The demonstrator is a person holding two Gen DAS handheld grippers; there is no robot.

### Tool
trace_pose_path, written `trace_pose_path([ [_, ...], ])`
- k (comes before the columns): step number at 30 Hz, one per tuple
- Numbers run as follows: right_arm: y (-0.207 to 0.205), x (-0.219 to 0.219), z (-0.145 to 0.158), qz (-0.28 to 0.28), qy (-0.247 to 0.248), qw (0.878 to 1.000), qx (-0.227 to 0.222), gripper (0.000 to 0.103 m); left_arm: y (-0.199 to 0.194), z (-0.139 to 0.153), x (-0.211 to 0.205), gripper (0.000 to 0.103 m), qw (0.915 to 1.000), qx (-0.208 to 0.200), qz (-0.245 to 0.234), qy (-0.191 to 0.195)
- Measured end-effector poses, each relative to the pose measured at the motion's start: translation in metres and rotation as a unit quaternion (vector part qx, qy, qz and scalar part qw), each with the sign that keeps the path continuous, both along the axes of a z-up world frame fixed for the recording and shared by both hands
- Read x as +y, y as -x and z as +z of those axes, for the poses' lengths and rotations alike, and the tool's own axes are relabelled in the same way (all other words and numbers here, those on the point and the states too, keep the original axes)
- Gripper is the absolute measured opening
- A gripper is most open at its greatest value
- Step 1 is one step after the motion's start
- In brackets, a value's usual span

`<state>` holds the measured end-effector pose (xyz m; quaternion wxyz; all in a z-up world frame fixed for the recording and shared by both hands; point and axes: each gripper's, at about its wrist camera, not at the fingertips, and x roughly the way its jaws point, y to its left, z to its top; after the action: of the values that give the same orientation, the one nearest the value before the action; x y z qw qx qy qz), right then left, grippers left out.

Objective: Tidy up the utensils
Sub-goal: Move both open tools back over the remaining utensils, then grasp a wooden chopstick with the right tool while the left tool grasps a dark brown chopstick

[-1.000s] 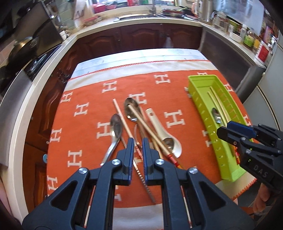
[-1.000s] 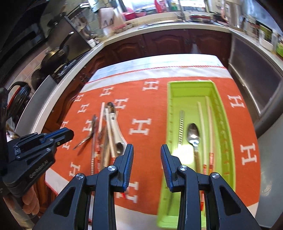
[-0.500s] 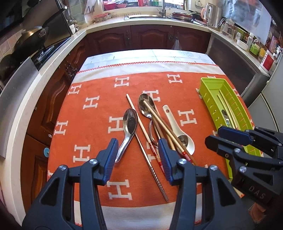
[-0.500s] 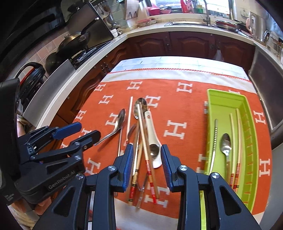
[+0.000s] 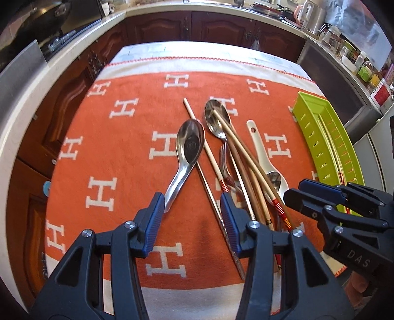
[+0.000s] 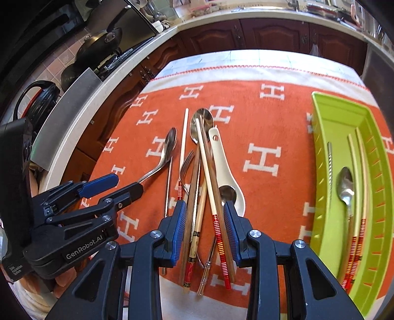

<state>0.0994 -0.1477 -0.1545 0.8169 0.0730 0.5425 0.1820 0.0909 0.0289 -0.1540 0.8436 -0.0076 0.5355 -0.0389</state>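
Note:
A pile of utensils lies on the orange cloth [image 5: 128,152]: a steel soup spoon [image 5: 188,147], a round steel spoon [image 5: 216,120], a white ceramic spoon [image 5: 264,157], a fork [image 6: 186,165] and several chopsticks [image 6: 209,177]. My left gripper [image 5: 192,214] is open, low over the steel soup spoon's handle and a metal chopstick [image 5: 211,197]. My right gripper [image 6: 204,221] is open, its fingers on either side of the chopstick bundle. The green tray [image 6: 317,137] at the right holds a steel spoon [image 6: 344,184], a metal chopstick and a pair of chopsticks.
The cloth covers a table with its near edge just below the grippers. Dark wooden cabinets and a worktop ring the table. A stove with pans [image 6: 103,41] stands at the left. Jars and a kettle [image 5: 312,14] stand at the back right.
My left gripper has opened and come lower over the spoon handle and metal chopstick. My right gripper has moved left from over the tray to the chopstick bundle and lower.

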Motion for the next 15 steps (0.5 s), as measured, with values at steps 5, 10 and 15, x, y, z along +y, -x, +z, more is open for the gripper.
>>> trace_pose_path([
  [5,-0.009,-0.002,-0.017,0.003,-0.007,1.000,0.014,0.032,-0.004,-0.012,0.004,0.044,0.9997,0.016,0.005,0.019],
  [10,-0.017,-0.003,-0.030,0.005,-0.015,1.000,0.027,0.028,-0.008,-0.017,0.001,0.044,0.9995,0.021,0.001,0.025],
  [15,-0.024,-0.005,-0.042,0.009,-0.025,0.999,0.039,0.024,-0.012,-0.020,-0.003,0.044,0.9991,0.025,-0.002,0.034],
])
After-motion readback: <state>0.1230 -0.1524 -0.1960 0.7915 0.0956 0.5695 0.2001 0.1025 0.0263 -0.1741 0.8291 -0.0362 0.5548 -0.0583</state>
